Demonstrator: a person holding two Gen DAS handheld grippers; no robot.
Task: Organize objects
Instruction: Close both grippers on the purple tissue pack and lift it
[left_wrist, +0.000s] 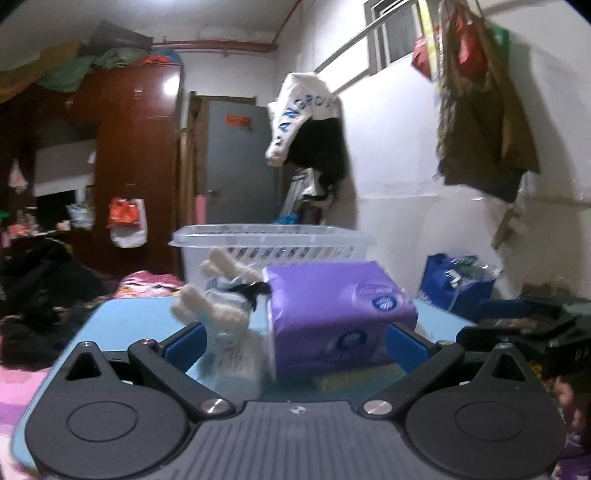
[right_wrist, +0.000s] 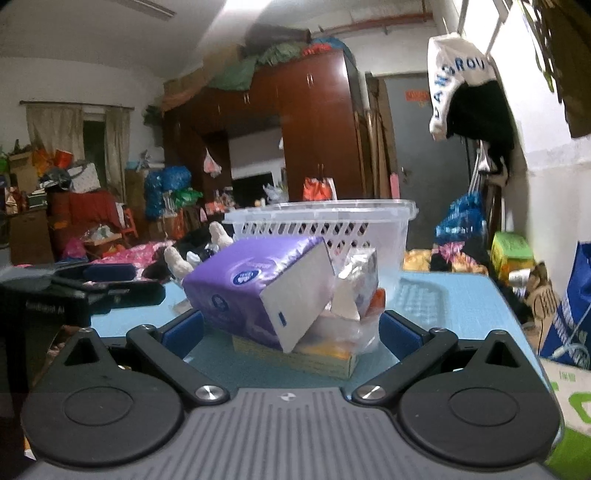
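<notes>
A purple tissue pack (left_wrist: 338, 314) lies tilted on a yellow box (left_wrist: 351, 378) on the light blue table (left_wrist: 122, 317). A white plush toy (left_wrist: 221, 314) lies to its left. A clear slotted basket (left_wrist: 273, 243) stands behind them. My left gripper (left_wrist: 295, 343) is open, its blue pads either side of the toy and pack. In the right wrist view my right gripper (right_wrist: 291, 330) is open around the purple pack (right_wrist: 258, 291), the yellow box (right_wrist: 306, 356) and a crumpled plastic bag (right_wrist: 354, 295), with the basket (right_wrist: 325, 225) behind.
The other gripper (right_wrist: 81, 288) shows black at the left of the right wrist view. A blue bag (left_wrist: 454, 288) stands right of the table. Clothes hang on a wall rail (left_wrist: 306, 118). A brown wardrobe (right_wrist: 317, 133) and clutter fill the room behind.
</notes>
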